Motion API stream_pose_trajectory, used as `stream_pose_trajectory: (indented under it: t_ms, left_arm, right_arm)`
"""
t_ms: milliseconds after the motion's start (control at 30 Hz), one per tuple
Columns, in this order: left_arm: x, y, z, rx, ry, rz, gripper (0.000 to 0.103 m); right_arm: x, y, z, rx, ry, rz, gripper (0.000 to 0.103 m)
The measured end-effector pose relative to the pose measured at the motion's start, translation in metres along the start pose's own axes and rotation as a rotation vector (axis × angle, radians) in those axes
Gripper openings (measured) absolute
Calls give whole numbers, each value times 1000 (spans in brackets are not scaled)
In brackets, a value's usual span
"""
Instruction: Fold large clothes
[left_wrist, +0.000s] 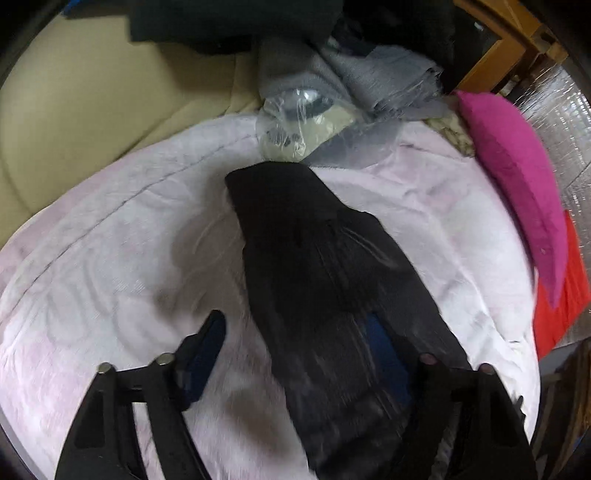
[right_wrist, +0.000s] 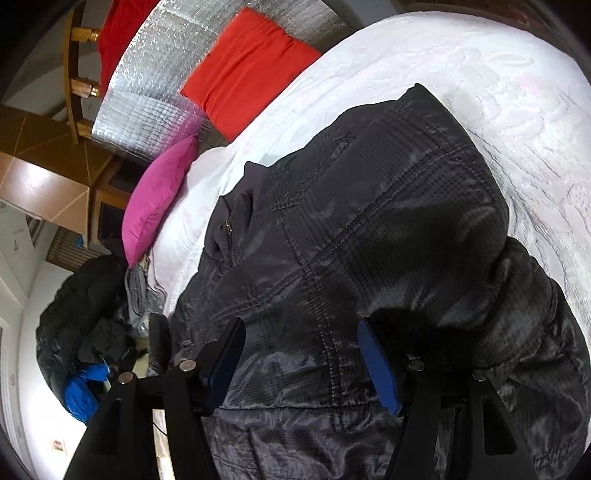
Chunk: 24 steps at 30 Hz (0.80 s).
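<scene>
Black quilted jacket (right_wrist: 369, 229) lies spread on the white bed (right_wrist: 480, 74), ready for folding. Both grippers hover released above it, left hand-held gripper (left_wrist: 299, 354) and right hand-held gripper (right_wrist: 301, 354), gripping nothing.

jacket (right_wrist: 354, 229) lies spread on the bed (right_wrist: 480, 74), mid-frame; a cushion (right_wrist: 159, 199) at the bed's left edge, folded cloth (right_wrist: 251, 66) above it.

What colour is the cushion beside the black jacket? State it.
Magenta pink cushion; clearest in the right wrist view.
</scene>
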<state>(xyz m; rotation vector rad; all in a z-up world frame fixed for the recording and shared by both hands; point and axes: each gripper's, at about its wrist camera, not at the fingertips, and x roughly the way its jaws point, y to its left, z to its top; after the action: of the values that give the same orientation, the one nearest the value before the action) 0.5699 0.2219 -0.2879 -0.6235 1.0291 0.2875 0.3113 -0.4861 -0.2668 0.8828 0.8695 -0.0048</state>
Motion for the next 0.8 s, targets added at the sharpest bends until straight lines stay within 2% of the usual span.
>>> stream_pose_trajectory:
  t_ms: [33, 100, 167, 233, 333, 467, 567, 800]
  left_arm:
    - [7, 1, 3, -2, 9, 4, 63]
    - [19, 5, 4, -6, 20, -3, 57]
    - [18, 3, 2, 23, -28, -5, 51]
    - [17, 0, 0, 66, -55, -8, 26]
    - [3, -8, -2, 116, -100, 0, 8]
    - [-36, -27, -9, 185, -152, -36, 5]
    - [-75, -54, -25, 289, -192, -71, 5]
    - [-178, -138, -96, 531, -265, -219, 4]
  right_arm:
    - [1, 0, 0, -5, -1, -7, 67]
    - [3, 2, 0, -19, -4, -21, 67]
    - [5, 3, 1, -31, -8, -36, 67]
    - [6, 5, 0, -41, -13, -47, 67]
    - [5, 6, 0, -53, -21, -57, 67]
    - [-2, 4, 0, -36, -40, -47, 67]
    - [-10, 1, 2, -19, -61, -39, 67]
    - [-31, -9, 5, 45, -100, 12, 67]
